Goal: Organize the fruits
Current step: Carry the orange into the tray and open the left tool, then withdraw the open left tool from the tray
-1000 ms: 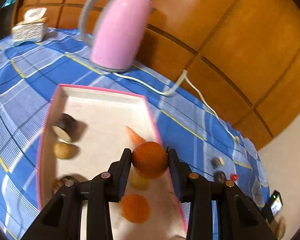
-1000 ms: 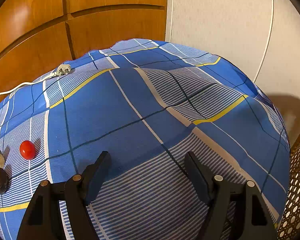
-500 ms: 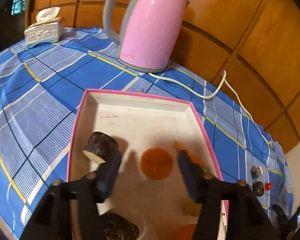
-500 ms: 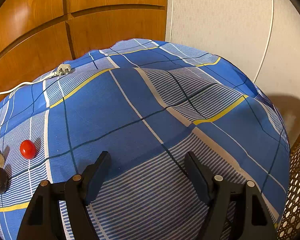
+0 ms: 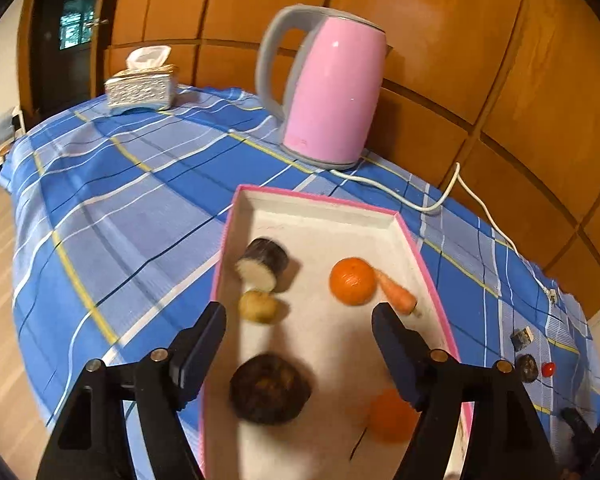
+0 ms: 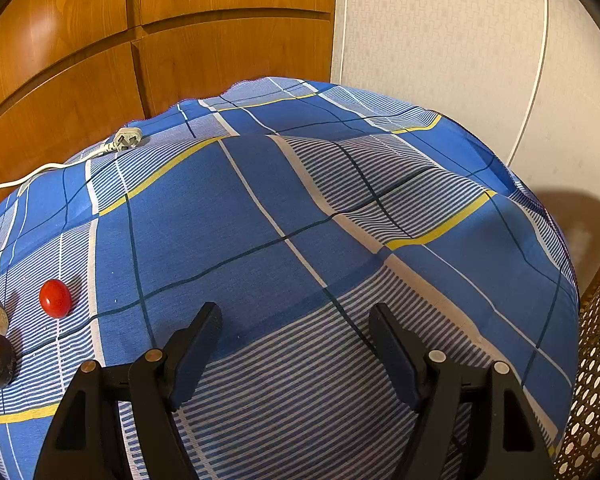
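Left wrist view: the left gripper [image 5: 299, 319] hangs above a pink-rimmed tray [image 5: 420, 246], its jaws opening wide with nothing held between them. In the tray, an orange [image 5: 352, 281] lies just beyond the fingertips, touching a carrot [image 5: 396, 293]; a second orange [image 5: 392, 416] sits nearer the camera. A pink kettle [image 5: 332, 88] stands behind the tray.

Right wrist view: the right gripper [image 6: 295, 323] hovers over the blue checked tablecloth [image 6: 292, 216], fingers spread wide and empty. A red tomato [image 6: 55, 298] lies well left of them.
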A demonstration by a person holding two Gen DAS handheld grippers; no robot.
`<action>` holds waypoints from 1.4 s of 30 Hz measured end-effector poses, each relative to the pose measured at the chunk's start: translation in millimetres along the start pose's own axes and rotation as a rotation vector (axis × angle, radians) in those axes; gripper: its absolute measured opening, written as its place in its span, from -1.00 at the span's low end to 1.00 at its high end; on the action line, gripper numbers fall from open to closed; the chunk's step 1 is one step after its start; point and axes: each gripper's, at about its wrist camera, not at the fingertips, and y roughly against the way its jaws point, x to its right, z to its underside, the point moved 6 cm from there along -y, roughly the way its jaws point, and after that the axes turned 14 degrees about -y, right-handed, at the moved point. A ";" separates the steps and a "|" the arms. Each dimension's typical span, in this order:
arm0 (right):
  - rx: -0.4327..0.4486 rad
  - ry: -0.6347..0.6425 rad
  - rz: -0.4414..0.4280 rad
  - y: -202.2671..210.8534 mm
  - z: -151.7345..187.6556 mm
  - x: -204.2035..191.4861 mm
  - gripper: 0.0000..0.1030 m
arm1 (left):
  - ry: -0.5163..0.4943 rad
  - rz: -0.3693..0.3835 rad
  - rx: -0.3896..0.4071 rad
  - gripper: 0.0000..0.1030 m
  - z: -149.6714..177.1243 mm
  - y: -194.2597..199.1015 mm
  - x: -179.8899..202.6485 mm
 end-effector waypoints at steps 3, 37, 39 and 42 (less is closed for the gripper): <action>0.000 0.000 0.000 0.1 -0.1 0.0 0.50 | -0.001 -0.007 -0.006 0.50 10.9 9.1 -4.5; -0.001 0.002 0.006 0.7 0.2 -0.3 0.50 | 0.132 -0.061 -0.103 0.88 100.2 17.6 -35.3; -0.001 0.002 0.005 0.8 0.2 -0.3 0.50 | 0.132 -0.059 -0.110 0.89 101.1 16.4 -34.9; -0.002 0.002 0.006 0.9 0.1 -0.1 0.50 | 0.129 -0.054 -0.116 0.89 102.0 15.2 -33.4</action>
